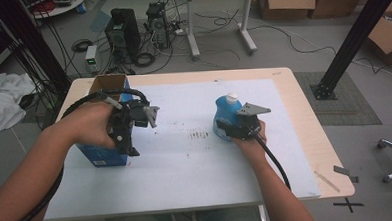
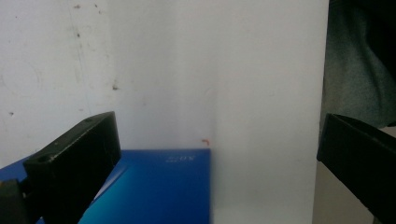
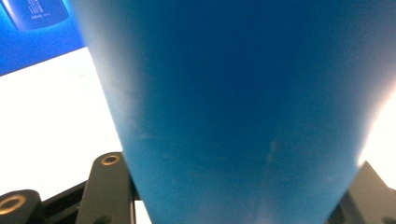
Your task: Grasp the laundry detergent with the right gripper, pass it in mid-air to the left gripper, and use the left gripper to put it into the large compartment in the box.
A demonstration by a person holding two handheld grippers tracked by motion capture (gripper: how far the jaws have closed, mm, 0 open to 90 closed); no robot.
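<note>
A blue bottle [image 1: 223, 114] with a white cap [image 1: 232, 96] stands upright right of centre on the white mat [image 1: 186, 166]. My right gripper [image 1: 237, 126] is shut on its lower body from the near side. In the right gripper view the bottle [image 3: 233, 107] sits pinched between the two black jaws of the right gripper [image 3: 238, 186]. An open-topped blue box [image 1: 103, 155] stands at the mat's left. My left gripper [image 1: 127, 141] hangs over its right side, pointing down, open. In the left gripper view the jaws of the left gripper [image 2: 217, 140] stand wide apart, clear of the box [image 2: 159, 186].
A patch of dark smudges [image 1: 199, 135] marks the mat's middle. The wooden table [image 1: 296, 111] ends just right of the mat. On the floor beyond are computer towers [image 1: 123, 31], loose cables, cardboard boxes [image 1: 287, 4] and a black post [image 1: 353, 38].
</note>
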